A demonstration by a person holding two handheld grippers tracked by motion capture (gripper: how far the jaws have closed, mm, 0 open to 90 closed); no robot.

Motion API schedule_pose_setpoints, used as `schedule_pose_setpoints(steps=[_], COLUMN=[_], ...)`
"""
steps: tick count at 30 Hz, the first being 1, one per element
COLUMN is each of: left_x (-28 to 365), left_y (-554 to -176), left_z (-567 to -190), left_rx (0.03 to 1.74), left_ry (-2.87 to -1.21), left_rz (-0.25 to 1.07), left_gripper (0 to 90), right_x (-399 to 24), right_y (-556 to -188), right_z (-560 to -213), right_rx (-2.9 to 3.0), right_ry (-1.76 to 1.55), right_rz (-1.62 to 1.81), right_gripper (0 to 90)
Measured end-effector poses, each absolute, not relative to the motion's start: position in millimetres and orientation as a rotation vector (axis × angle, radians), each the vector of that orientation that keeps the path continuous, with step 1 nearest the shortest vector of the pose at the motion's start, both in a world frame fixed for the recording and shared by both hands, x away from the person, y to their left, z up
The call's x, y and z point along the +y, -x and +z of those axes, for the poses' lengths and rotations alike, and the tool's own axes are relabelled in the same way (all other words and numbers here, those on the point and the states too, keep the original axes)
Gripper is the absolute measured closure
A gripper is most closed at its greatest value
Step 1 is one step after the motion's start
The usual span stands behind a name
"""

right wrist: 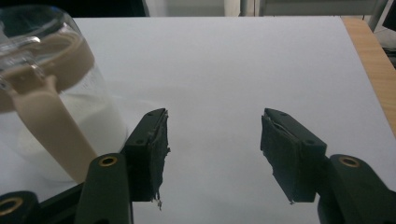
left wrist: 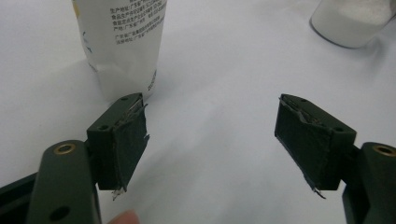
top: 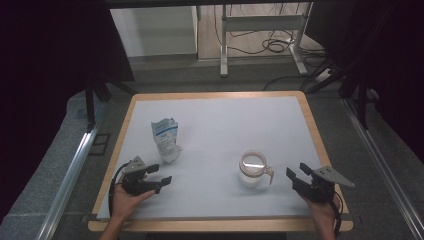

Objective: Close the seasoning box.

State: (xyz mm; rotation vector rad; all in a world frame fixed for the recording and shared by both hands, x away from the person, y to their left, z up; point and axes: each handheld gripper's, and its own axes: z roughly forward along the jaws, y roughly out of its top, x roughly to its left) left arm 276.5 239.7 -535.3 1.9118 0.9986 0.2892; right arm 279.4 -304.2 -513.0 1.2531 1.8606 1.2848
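From above, the white surface [top: 225,130] carries two things: a crumpled white bag [top: 165,139] with blue print, standing upright, and to the right of it, well apart, a clear glass jar [top: 252,170] with a tan clasp and a lid ring. My left tool [top: 161,174] lies just this side of the bag, jaws spread and holding nothing. My right tool [top: 298,171] sits to the right of the jar, near it, jaws spread too and holding nothing.

Along my left tool [left wrist: 210,121], the bag [left wrist: 123,42] stands just past the left jaw, and here I can see lines of small print on it that the high view blurs. Whether anything is inside the bag I cannot tell. The jar [left wrist: 350,23] shows far off at the upper right.

Along my right tool [right wrist: 212,135], the jar [right wrist: 51,98] looms just beside the left jaw. This close I see white powder filling its lower part, and the tan clasp hanging down its side.
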Motion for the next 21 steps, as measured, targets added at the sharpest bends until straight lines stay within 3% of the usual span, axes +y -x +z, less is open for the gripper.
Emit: schedule_pose_setpoints(steps=[21], left_x=[240.4], left_y=[-276.2], left_z=[-535.3], left_rx=[0.999], left_ry=[-1.906], left_rz=[0.290], left_gripper=[25.4], right_x=[-304.1], right_y=[-278.9], right_z=[-515.0], right_rx=[1.858], right_ry=[-1.258], right_rz=[1.263], right_gripper=[41.1])
